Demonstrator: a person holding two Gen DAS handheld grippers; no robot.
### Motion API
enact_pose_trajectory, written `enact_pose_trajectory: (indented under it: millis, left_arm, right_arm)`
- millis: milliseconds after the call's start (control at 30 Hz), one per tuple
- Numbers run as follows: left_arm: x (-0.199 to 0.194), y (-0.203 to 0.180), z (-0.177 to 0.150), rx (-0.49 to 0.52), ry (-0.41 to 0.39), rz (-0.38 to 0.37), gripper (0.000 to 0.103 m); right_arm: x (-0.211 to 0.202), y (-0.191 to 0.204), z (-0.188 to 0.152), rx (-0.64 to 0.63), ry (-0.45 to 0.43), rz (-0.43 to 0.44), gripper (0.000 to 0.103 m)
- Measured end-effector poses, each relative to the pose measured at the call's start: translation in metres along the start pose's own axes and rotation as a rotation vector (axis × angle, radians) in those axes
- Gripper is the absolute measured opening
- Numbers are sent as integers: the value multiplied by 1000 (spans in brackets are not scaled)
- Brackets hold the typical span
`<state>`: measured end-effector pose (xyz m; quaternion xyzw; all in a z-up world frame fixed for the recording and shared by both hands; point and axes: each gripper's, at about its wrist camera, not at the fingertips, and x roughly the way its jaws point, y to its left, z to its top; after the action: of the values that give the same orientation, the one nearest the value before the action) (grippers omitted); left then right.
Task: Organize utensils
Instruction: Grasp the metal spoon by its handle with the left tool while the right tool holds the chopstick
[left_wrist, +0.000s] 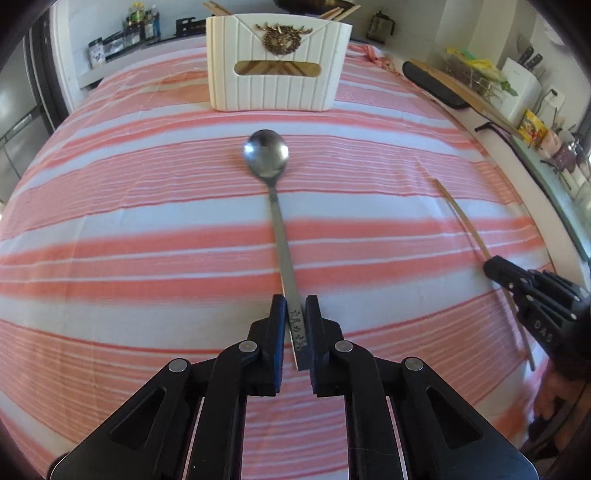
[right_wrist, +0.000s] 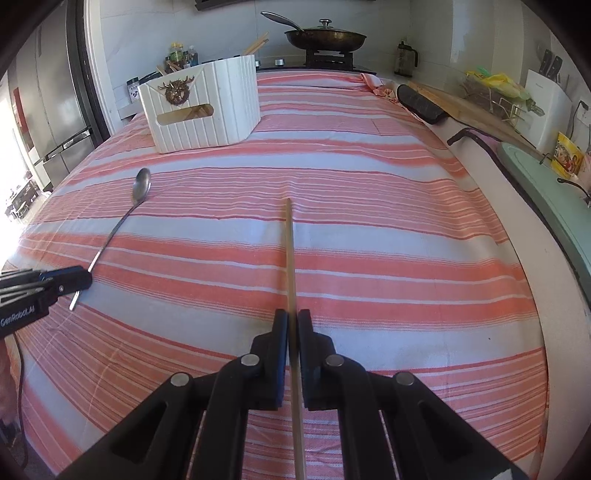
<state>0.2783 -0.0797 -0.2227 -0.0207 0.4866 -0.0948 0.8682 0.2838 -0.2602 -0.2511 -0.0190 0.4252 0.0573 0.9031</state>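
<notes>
In the right wrist view the near end of the chopstick (right_wrist: 291, 258) runs off the bottom edge between the two black fingers, so its full length cannot be seen. The left gripper (right_wrist: 83, 278) enters from the left edge there, its body cut off, and it covers part of the spoon (right_wrist: 142, 184) handle. In the left wrist view the right gripper (left_wrist: 493, 267) is likewise cut by the right edge, with a blurred hand (left_wrist: 550, 398) below it. The white box (left_wrist: 277, 62) hides most of the wooden sticks inside; only tips and a strip through its slot show. Labels on the counter bottles (left_wrist: 142, 22) are too small to read.
</notes>
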Motion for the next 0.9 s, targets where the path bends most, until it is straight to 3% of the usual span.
enact_pose_trajectory:
  millis: [33, 133, 167, 200, 233, 267, 767, 900]
  left_arm:
    - [-1, -3, -1, 6, -1, -7, 15]
    - [-3, -5, 0, 13, -14, 13, 50]
    - [-3, -3, 1, 8, -25, 30, 61]
    - [-3, 0, 3, 2, -32, 40, 64]
    - [-3, 3, 4, -5, -30, 42, 64]
    - [-1, 5, 5, -11, -24, 41, 65]
    - [2, 20, 9, -5, -1, 47, 67]
    - [0, 45, 23, -21, 16, -10, 77]
  right_arm:
    - [-1, -1, 0, 2, 0, -1, 5]
    - [-2, -5, 0, 20, 1, 15, 12]
    - [-2, -6, 1, 23, 6, 19, 22]
    - [-3, -6, 1, 22, 7, 26, 30]
    - [-4, -6, 1, 21, 3, 28, 43]
    - [-5, -6, 1, 21, -4, 25, 45]
    - [3, 7, 3, -68, 67, 9, 46]
    - [2, 0, 9, -124, 155, 60, 46]
